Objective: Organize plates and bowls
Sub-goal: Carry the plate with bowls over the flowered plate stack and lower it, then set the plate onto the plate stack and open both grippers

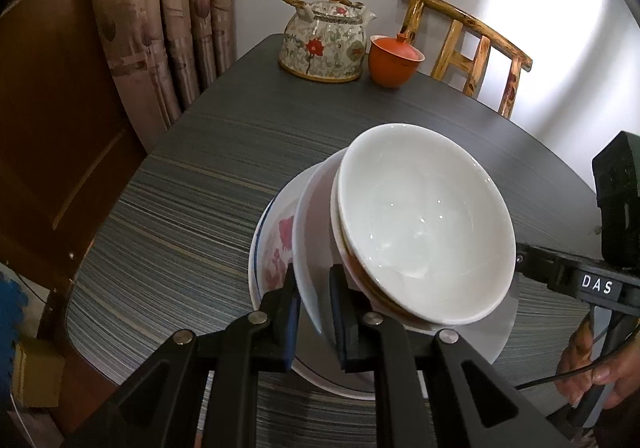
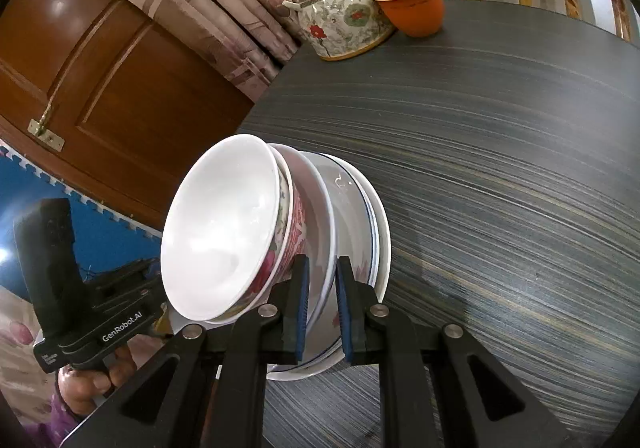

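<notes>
A stack of dishes sits over the dark striped table (image 1: 192, 184): a white bowl (image 1: 424, 220) on top, nested in a red-flowered bowl (image 2: 294, 232), on a white plate (image 1: 306, 248) and a blue-rimmed flowered plate (image 1: 272, 244). My left gripper (image 1: 314, 312) is shut on the rims of the plates at the stack's near left edge. My right gripper (image 2: 322, 308) is shut on the plate rims (image 2: 352, 224) at the opposite edge. The white bowl (image 2: 224, 224) also shows in the right wrist view. The stack looks tilted in both views; whether it touches the table I cannot tell.
A flowered teapot (image 1: 326, 44) with a woven handle and an orange lidded cup (image 1: 394, 60) stand at the table's far edge. A wooden chair (image 1: 472, 52) is behind the table. Curtains (image 1: 160, 16) and a wooden door (image 2: 92, 76) are to the left.
</notes>
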Tool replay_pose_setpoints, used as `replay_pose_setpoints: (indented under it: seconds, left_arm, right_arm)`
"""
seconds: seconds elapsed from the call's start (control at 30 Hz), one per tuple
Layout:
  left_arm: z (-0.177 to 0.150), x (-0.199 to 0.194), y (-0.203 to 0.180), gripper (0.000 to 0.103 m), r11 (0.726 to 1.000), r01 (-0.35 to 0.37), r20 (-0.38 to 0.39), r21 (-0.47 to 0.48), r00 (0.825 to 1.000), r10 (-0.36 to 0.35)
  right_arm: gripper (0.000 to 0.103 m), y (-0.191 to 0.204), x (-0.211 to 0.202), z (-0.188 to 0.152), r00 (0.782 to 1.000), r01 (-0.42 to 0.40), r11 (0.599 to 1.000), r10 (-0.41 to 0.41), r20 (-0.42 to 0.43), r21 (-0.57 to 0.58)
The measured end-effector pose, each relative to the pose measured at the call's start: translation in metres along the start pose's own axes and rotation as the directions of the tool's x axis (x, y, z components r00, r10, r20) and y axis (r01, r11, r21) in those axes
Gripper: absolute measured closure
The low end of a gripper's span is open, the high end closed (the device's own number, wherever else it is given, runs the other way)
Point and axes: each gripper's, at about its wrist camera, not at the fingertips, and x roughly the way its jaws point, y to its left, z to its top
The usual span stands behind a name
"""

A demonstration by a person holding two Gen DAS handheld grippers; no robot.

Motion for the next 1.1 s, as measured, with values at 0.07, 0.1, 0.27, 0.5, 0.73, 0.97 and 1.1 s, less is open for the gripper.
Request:
replay_pose_setpoints:
  seconds: [0.07, 0.1, 0.27, 0.5, 0.73, 0.97, 1.1]
  left_arm:
    - [0.0, 0.0, 0.0, 0.088, 1.0, -0.009, 0.003, 0.007, 1.0, 0.009]
    - [0.0, -0.001, 0.0, 0.088, 1.0, -0.007, 0.004, 0.006, 1.0, 0.007]
    - [0.0, -0.004, -0.001, 0.079, 0.999, -0.04, 0.005, 0.03, 0.999, 0.04]
    - [-0.003, -0.015, 0.006, 0.075, 0.999, -0.037, 0.008, 0.005, 0.999, 0.037]
    - [-0.014, -0.049, 0.004, 0.073, 0.999, -0.05, 0.055, 0.015, 0.997, 0.049]
    - [-0.033, -0.068, -0.008, 0.073, 0.999, -0.042, 0.099, 0.028, 0.994, 0.04]
    - [-0.044, -0.071, -0.015, 0.073, 0.998, -0.04, 0.124, 0.041, 0.992, 0.035]
  right_arm:
    - [0.089, -0.001, 0.0, 0.0, 1.0, -0.006, 1.0, 0.006, 0.004, 0.003]
    - [0.089, -0.001, 0.001, -0.001, 1.0, -0.008, 1.0, 0.008, 0.006, 0.004]
    - [0.087, 0.001, -0.001, -0.002, 0.999, 0.006, 1.0, -0.005, 0.033, -0.01]
    - [0.075, -0.005, -0.012, -0.006, 0.997, 0.01, 1.0, -0.012, 0.077, 0.016]
    - [0.063, 0.001, -0.035, -0.011, 0.988, 0.051, 0.999, -0.051, 0.143, 0.0]
    - [0.054, 0.026, -0.067, -0.041, 0.965, 0.031, 0.999, -0.024, 0.263, -0.025]
    - [0.05, 0.046, -0.075, -0.068, 0.946, 0.074, 0.996, -0.052, 0.319, -0.057]
